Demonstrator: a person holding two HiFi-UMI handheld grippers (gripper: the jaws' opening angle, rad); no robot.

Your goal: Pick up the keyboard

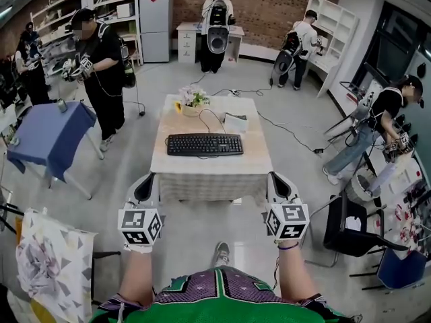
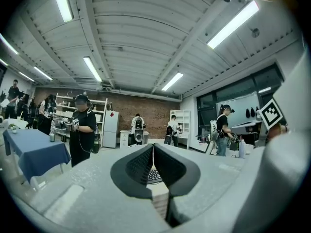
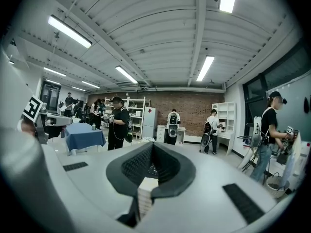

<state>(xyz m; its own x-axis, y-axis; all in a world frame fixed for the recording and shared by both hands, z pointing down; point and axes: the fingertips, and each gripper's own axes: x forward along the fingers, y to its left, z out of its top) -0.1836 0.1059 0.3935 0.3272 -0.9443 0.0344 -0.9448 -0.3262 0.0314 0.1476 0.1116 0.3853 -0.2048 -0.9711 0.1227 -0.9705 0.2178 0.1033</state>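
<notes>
A black keyboard lies flat on the middle of a small table with a cream cloth. Both grippers hover short of the table's near edge and touch nothing. My left gripper is off the table's near left corner, jaws shut and empty. My right gripper is off the near right corner, also shut and empty. In the left gripper view the shut gripper points level, and a sliver of the keyboard shows below the dark pads. In the right gripper view the shut gripper hides most of the keyboard.
A flower pot and a small white box stand at the table's far end, with a cable running off. A blue-clothed table is to the left, a black chair to the right. Several people stand around the room.
</notes>
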